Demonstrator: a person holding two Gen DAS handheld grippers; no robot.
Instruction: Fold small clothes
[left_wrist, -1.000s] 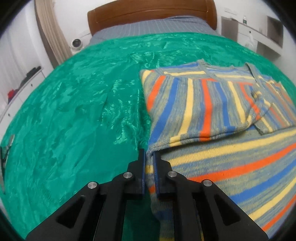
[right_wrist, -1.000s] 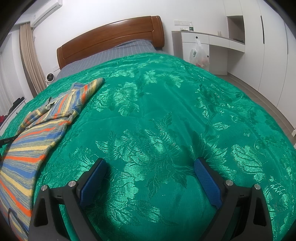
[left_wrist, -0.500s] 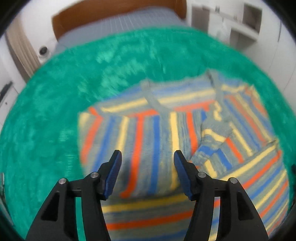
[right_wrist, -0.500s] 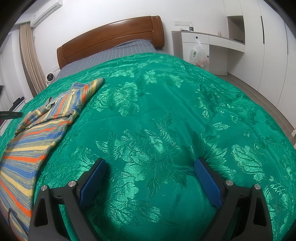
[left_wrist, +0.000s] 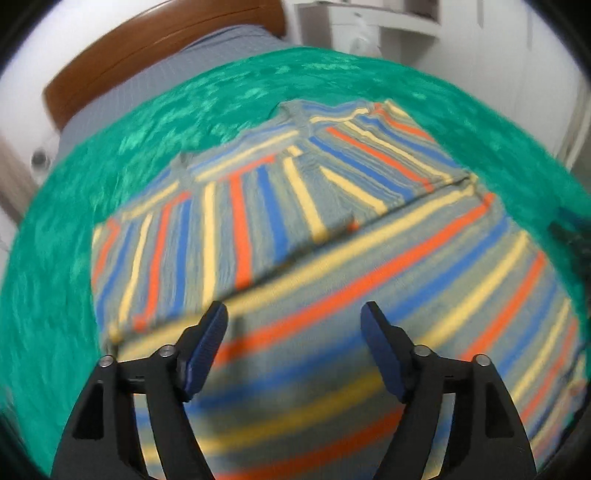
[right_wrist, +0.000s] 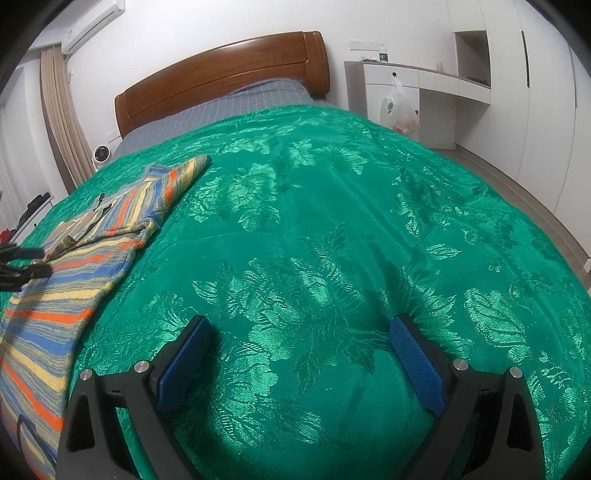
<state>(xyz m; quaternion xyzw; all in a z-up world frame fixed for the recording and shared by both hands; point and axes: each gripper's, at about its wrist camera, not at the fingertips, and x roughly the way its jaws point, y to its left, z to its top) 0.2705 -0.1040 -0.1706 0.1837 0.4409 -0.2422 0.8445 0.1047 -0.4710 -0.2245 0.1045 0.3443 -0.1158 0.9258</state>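
- Your left gripper (left_wrist: 293, 319) has let go: a second ago its fingers (left_wrist: 210, 339) were pinched on the edge of the striped sweater (left_wrist: 332, 258), and now they are spreading with nothing between them, held over the knit rather than on it.
- That gripper has also swung away from the garment's edge to above its middle; the view is motion-blurred.
- The sweater lies on the green bedspread (left_wrist: 55, 258), toward the left of the bed as your right camera shows it, with both sleeves folded in across the chest.
- Read this as the sleeve fold being finished; the body probably still needs folding over.
- Your right gripper (right_wrist: 301, 350) has not stirred: its fingers (right_wrist: 417, 362) stand wide apart and empty over bare bedspread, well away from the sweater.
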